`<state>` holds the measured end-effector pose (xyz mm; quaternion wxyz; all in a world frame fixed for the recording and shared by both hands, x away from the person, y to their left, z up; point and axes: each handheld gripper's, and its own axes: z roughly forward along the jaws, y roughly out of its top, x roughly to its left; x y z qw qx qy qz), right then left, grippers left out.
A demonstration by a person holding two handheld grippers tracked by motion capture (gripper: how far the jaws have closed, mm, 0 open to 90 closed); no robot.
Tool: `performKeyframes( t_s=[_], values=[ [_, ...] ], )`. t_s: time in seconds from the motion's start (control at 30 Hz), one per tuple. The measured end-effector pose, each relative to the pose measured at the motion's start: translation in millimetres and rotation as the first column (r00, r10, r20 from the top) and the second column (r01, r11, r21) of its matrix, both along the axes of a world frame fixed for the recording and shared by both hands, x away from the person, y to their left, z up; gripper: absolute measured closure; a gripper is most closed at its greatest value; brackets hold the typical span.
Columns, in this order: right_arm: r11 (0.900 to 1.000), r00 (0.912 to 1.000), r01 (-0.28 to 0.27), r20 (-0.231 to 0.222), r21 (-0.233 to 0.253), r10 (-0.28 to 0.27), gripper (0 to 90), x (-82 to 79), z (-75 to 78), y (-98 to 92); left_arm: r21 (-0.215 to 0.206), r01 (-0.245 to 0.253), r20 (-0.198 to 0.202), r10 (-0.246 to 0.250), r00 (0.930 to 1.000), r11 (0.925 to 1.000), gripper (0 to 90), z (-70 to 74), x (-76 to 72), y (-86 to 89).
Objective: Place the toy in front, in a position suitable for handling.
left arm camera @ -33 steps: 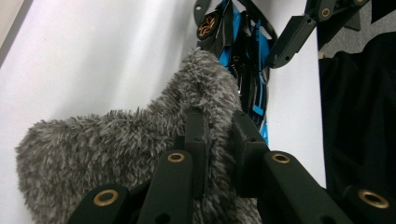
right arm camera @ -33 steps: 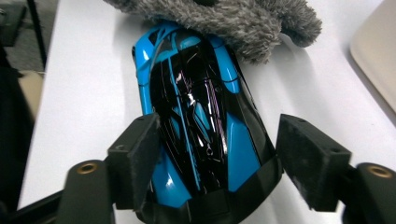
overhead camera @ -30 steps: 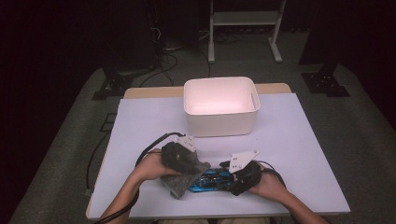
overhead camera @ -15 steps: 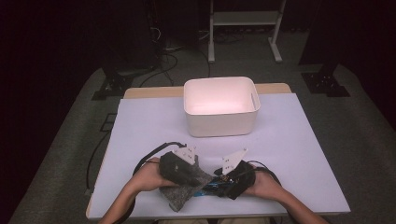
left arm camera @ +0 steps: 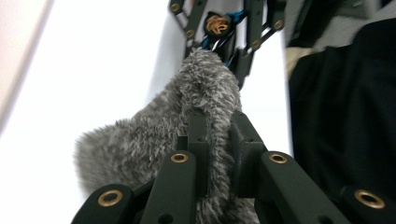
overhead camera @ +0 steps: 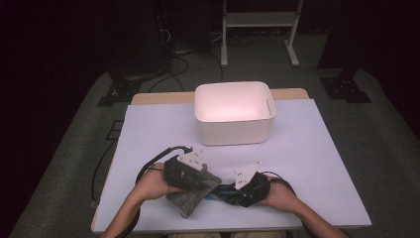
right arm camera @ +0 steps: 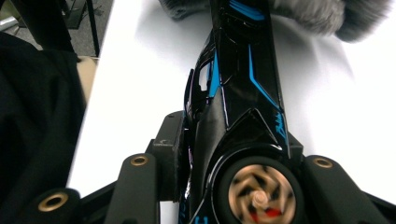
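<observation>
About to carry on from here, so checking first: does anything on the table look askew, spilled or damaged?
Nothing spilled or broken. The left claw pinches the grey fuzzy pouch, the right claw grips the black-and-blue toy car, its nose at the pouch. The white bin sits upright.

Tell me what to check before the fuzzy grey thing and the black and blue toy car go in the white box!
1. Left claw has a firm hold on the fuzzy grey cloth: ok, jaws are clamped on the fur.
2. Right claw has hold of the black and blue toy car: ok, jaws press its sides.
3. Car free of the cloth: not ok, its nose is tucked into the fur.
4. White box empty: ok, nothing shows inside.
5. Way to the box clear: ok, bare table lies between.
6. Cables clear of the load: cannot tell.
</observation>
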<state>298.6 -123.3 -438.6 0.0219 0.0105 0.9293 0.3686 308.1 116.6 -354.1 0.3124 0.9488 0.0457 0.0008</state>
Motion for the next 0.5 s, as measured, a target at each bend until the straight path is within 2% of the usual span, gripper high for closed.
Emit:
performKeyframes(
  t_s=[0.03,0.17,0.23,0.27,0.43,0.5],
  values=[
    [1.0,1.0,-0.001,-0.003,0.001,0.001,55.6,3.5,-0.1,-1.0,0.021,-0.016,0.017,0.016,0.9997,0.9997,81.0,1.1,1.8,0.7],
    [1.0,0.9988,0.01,-0.049,0.017,-0.009,54.2,11.3,-2.3,-3.9,0.037,-0.009,0.006,0.009,0.9999,0.9993,80.9,-4.3,4.4,-2.0],
    [0.999,0.9985,0.033,-0.044,0.037,-0.032,42.3,11.2,-2.4,-5.7,0.046,-0.004,-0.004,0.005,1.0,0.9989,80.9,-9.5,4.4,-5.0],
    [0.998,0.9974,0.049,-0.054,0.045,-0.047,40.1,11.1,-1.2,-9.7,0.049,0.002,-0.009,-0.002,1.0,0.9988,80.9,-11.6,4.9,-6.0],
    [0.997,0.9968,0.068,-0.044,0.048,-0.066,41.6,7.5,0.2,-21.8,0.045,0.007,-0.025,-0.006,0.9997,0.999,80.9,-14.2,5.8,-5.9],
    [0.995,0.9959,0.082,-0.042,0.052,-0.08,47.8,6.4,0.1,-27.4,0.045,0.013,-0.011,-0.013,0.9999,0.9989,80.9,-14.2,5.1,-6.8]
  ],
)
